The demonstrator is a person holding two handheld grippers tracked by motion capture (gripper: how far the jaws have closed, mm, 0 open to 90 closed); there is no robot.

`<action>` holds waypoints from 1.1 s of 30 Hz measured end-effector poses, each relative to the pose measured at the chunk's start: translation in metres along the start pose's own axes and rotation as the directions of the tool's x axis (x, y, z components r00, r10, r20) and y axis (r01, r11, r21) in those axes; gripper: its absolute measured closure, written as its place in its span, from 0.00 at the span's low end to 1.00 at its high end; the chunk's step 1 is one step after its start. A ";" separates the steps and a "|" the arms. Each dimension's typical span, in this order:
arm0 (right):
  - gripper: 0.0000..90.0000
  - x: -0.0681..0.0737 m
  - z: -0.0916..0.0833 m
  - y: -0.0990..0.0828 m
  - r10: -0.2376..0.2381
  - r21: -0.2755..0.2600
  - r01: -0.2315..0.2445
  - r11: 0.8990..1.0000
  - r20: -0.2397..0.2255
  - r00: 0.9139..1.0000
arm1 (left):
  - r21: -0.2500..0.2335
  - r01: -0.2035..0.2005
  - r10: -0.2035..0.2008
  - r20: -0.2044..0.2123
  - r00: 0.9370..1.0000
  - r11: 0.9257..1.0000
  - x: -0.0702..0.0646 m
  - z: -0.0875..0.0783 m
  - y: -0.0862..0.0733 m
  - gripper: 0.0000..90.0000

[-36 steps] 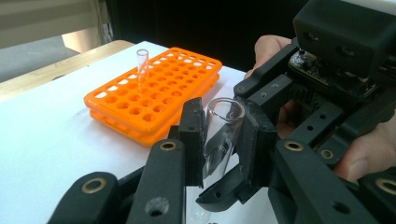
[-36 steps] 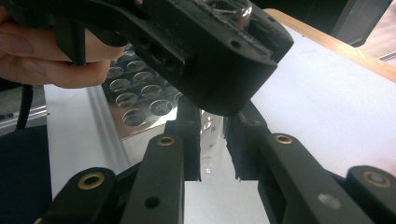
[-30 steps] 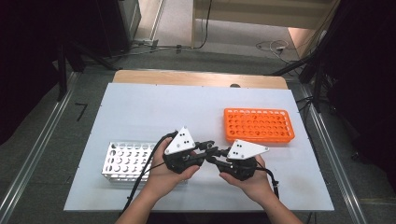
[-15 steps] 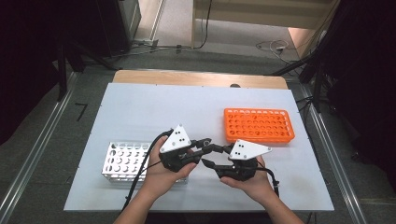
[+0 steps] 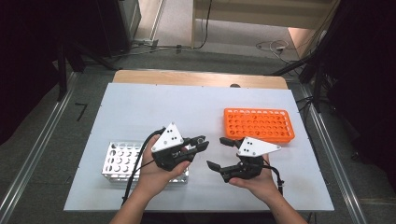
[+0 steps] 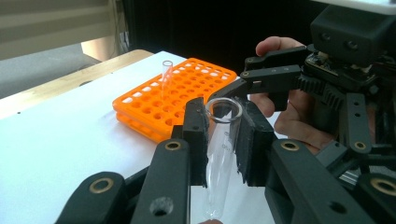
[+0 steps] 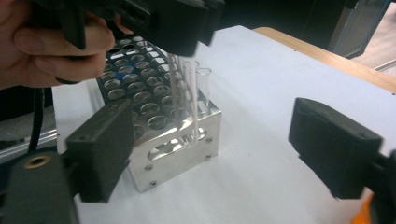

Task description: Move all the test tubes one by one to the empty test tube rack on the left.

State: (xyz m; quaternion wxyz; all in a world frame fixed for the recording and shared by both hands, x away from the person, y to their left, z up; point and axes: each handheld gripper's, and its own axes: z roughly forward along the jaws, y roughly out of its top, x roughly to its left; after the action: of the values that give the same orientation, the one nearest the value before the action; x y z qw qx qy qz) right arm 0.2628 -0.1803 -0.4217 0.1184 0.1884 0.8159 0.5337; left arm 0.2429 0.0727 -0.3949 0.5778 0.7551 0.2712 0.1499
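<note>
Left gripper pointing across the desk, clamping a clear test tube beside the metal rack, right gripper facing it, jaws just opening wide, holding nothing, orange rack behind.

Left gripper jaws clamped; right gripper jaws just opened wide, nothing between.

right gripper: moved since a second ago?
Yes. The right gripper has drawn back from the left gripper, toward the table's near edge, judged against the orange rack; its jaws have just been opening, nothing between them.
</note>
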 end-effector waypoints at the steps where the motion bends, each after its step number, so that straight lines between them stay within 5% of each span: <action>1: 0.09 -0.001 -0.001 -0.001 0.003 0.003 -0.003 1.000 -0.004 1.000 | -0.003 -0.001 0.001 -0.004 1.000 1.000 0.000 -0.001 0.000 0.84; 10: 0.00 -0.017 -0.011 -0.010 0.038 -0.002 -0.038 0.999 0.002 0.999 | -0.014 0.007 -0.007 -0.030 1.000 1.000 0.007 -0.015 0.001 0.84; 33: 0.00 -0.052 -0.036 -0.029 0.081 -0.011 -0.080 0.997 0.089 0.993 | -0.044 0.028 -0.034 -0.126 0.991 0.999 0.034 -0.057 -0.004 0.84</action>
State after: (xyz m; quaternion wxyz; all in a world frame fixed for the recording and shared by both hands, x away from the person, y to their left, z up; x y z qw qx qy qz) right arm 0.2899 -0.2431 -0.4336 0.1340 0.2444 0.7996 0.5319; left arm 0.2382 0.1382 -0.3851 0.5774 0.7274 0.3159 0.1943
